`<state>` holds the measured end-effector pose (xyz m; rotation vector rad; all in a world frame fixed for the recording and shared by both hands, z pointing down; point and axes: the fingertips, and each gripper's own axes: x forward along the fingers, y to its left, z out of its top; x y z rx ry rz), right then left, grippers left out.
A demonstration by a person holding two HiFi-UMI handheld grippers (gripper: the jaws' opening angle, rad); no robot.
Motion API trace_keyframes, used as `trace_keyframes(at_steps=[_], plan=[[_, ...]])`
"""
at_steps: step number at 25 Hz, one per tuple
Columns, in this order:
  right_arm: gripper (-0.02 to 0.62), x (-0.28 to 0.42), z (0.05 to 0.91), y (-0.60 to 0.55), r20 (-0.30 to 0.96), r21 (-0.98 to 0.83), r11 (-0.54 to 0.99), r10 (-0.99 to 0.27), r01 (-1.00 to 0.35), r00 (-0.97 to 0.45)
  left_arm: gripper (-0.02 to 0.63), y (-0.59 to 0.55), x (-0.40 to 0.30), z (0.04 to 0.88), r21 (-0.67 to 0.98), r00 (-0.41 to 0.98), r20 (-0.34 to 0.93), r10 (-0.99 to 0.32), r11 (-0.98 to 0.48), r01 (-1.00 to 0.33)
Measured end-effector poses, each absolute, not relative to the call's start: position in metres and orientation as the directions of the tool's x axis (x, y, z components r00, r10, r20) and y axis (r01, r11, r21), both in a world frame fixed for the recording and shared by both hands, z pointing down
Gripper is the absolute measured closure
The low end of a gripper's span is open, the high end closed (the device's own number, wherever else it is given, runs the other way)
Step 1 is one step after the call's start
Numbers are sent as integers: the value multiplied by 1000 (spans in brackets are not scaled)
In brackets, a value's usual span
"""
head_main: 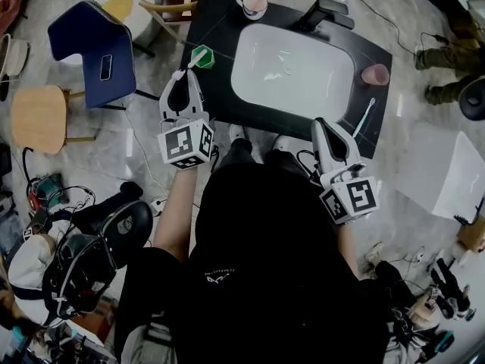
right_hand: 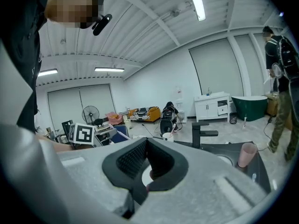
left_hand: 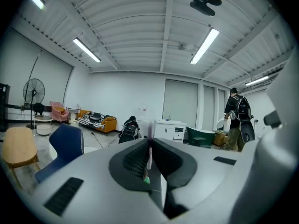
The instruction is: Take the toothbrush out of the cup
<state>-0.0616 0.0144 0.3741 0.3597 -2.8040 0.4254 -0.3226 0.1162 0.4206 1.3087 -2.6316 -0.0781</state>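
Left gripper view shows what head view can't: left gripper (left_hand: 149, 149) has its jaws pinched on a thin pale toothbrush (left_hand: 149, 158). The brush's long axis is upright in that view, crosswise to the jaws, w/ a green bit at its low end. Head view gives only a white tip at that gripper's nose, near the green cup (head_main: 201, 56) but apart from it, over the left edge of the black counter (head_main: 220, 97). Right gripper (right_hand: 147, 146): jaws pressed together, nothing btwn them, at the counter's near edge. A 2nd brush (head_main: 364, 117) lies flat and diagonal near the pink cup (head_main: 375, 74), right of the sink (head_main: 292, 89).
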Motion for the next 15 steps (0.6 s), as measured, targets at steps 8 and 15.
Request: trace_keyframes(at_steps=[8, 15], plan=[[591, -42, 363, 13, 274, -248, 950, -119, -189, -954, 588, 130, -267, 368, 129, -587, 85, -805, 593, -795], [591, -31, 360, 10, 251, -238, 965, -49, -111, -967, 588, 138, -220, 348, 129, -584, 66, -809, 588, -799]])
